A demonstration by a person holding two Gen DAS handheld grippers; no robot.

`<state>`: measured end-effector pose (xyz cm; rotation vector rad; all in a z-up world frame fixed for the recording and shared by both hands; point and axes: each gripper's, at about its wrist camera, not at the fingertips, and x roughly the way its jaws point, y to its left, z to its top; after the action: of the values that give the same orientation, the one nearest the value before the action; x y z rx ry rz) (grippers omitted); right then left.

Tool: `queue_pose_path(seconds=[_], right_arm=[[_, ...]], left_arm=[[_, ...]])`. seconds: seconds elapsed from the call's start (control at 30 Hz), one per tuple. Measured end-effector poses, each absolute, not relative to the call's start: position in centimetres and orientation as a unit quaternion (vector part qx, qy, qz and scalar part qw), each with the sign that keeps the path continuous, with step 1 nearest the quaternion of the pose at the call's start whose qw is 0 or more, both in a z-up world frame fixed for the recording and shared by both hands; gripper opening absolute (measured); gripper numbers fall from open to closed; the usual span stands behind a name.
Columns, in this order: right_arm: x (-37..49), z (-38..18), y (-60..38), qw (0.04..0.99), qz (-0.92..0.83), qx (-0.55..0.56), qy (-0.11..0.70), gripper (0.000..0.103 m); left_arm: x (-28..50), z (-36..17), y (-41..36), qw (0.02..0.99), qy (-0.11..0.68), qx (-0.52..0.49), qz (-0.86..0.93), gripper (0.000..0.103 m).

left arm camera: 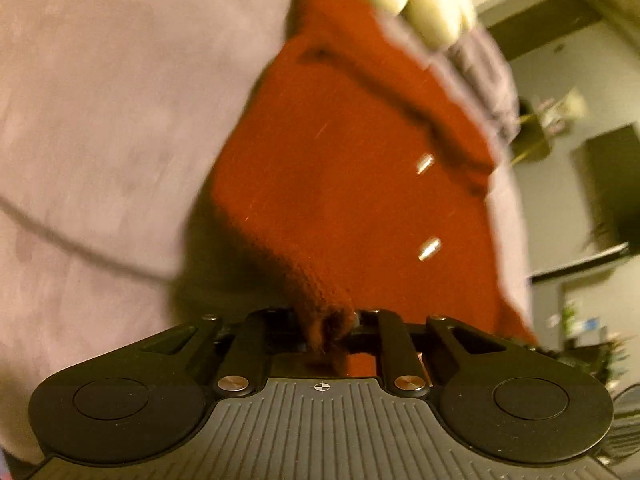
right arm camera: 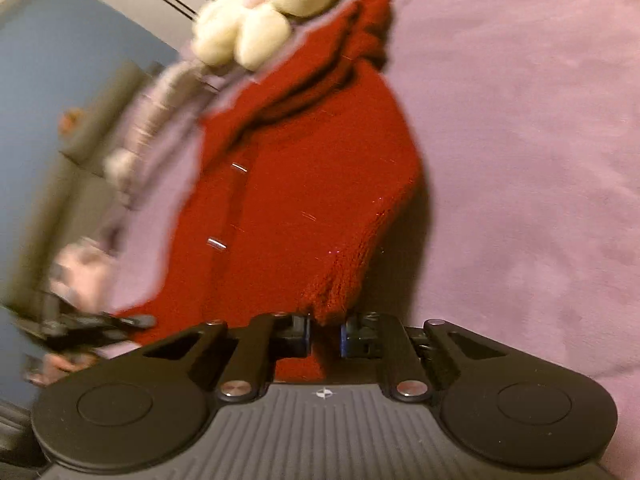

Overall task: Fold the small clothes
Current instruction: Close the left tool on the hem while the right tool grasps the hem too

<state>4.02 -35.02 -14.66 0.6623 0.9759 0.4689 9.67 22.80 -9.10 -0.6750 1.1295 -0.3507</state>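
Gripping the red knit cardigan w/ both: my left gripper and right gripper are each clamped on a bottom-center hem corner. Its long axis runs up-frame across the pink blanket toward the flower plush, collar farthest; neither hand's nearer.

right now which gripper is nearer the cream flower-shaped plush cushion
Neither clearly, roughly even. The left gripper clamps one hem corner of the red knitted cardigan, the right gripper the other; the cream flower-shaped plush cushion lies beyond its collar, far from both.
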Motion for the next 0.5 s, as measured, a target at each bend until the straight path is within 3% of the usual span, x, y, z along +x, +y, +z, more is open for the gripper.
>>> queue_pose_path(seconds=[0.27,0.5], right_arm=[[13.1,-10.2,-34.2,0.830,0.220,0.359,0.365,0.010],[21.4,-10.3,-32.9,0.885,0.072,0.309,0.342,0.010]], left_arm=[[18.2,-2.7,23.6,0.830,0.401,-0.355,-0.154,0.016],[26.1,-5.2,21.0,0.858,0.427,-0.278,-0.073,0.018]])
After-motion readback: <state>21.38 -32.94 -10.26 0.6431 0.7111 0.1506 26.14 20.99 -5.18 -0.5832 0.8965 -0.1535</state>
